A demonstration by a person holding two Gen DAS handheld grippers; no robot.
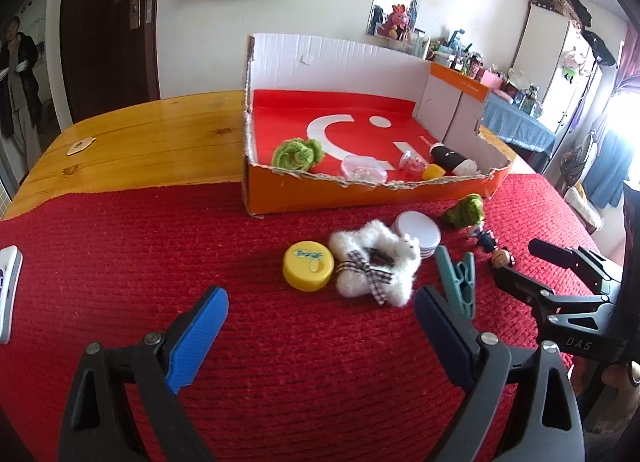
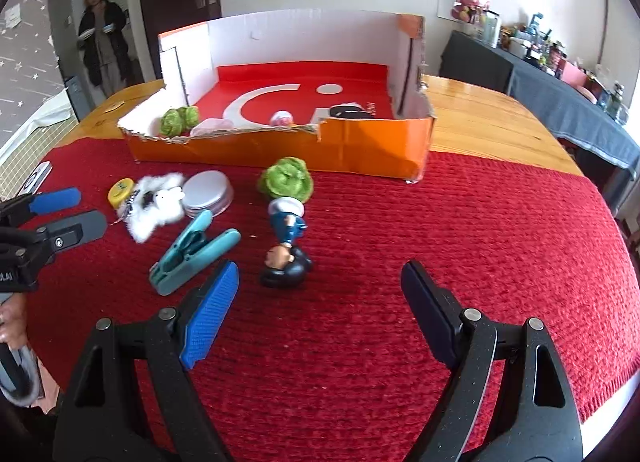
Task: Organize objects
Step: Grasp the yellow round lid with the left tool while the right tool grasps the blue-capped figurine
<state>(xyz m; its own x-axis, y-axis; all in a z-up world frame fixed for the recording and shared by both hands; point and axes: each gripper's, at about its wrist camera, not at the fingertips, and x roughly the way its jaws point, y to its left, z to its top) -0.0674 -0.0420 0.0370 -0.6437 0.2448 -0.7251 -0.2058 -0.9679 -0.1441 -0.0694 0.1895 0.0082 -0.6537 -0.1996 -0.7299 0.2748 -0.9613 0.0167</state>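
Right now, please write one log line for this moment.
left gripper: open, empty | right gripper: open, empty | torn orange cardboard box: partly filled | fluffy white plush toy: on red knitted cloth

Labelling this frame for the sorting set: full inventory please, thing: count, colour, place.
cardboard box: 1, orange outside, red floor, far on mat
red mat: 1, over wooden table
green knit pieces: 2, one in box, one on mat
clear case: 1, in box
black-and-white cylinder: 1, in box
yellow lid: 1, on mat
white fluffy toy: 1, beside lid
silver round tin: 1, behind toy
teal clip: 1, on mat
figurine: 1, blue and black, lying on mat
left hand-held gripper: open, empty
right hand-held gripper: open, empty
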